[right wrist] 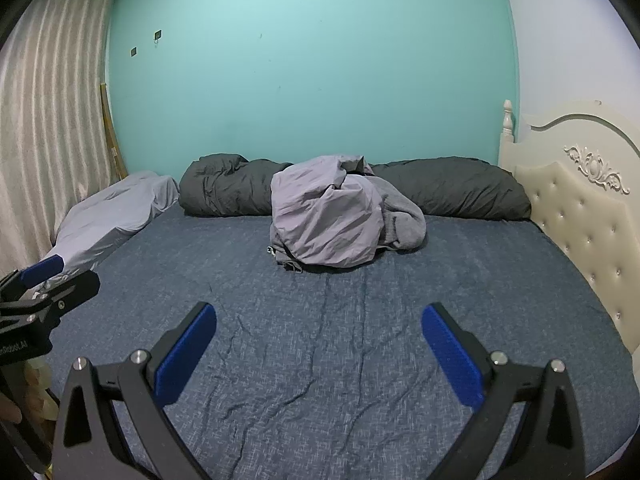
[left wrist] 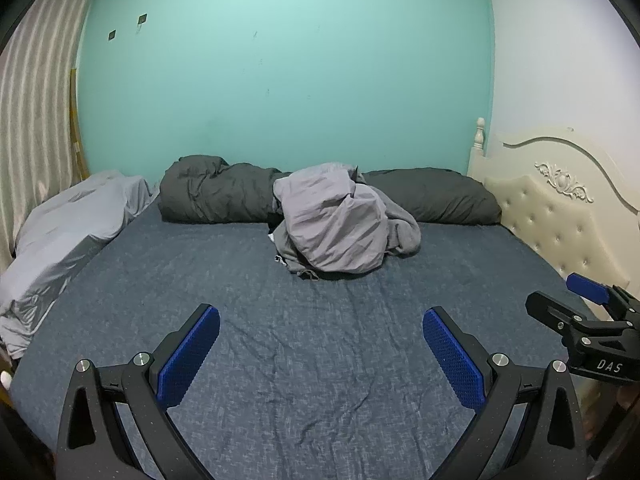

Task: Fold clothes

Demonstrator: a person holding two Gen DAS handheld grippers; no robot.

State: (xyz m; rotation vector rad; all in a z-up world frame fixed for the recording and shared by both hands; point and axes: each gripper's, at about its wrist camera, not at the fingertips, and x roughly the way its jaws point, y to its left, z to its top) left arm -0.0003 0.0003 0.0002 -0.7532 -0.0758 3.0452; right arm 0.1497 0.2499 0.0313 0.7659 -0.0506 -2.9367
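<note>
**Both grippers spread wide over bed, clothes pile untouched**

Left gripper (left wrist: 320, 316) hangs above the near part of the bed (left wrist: 280, 360), jaws fully apart, nothing btwn the blue pads (left wrist: 188, 356). Right gripper (right wrist: 320, 316) sits the same way: jaws released, empty, over bare blue sheet. Each gripper shows at the edge of the other's view, so they're side by side, apart from each other.

Clothes pile (left wrist: 340, 224) lies crumpled near the far-middle of the bed, well apart from both grippers. Top piece is pale lilac-grey; a darker grey garment (left wrist: 400, 232) bunches under and to its right. Pile rests just in front of a dark grey rolled duvet (left wrist: 216, 192) that runs along the teal wall (left wrist: 280, 80).

Light grey bedding (left wrist: 72, 224) heaps on the bed's left side, by a striped curtain (left wrist: 36, 100). Cream tufted headboard (left wrist: 560, 208) stands at right.
</note>
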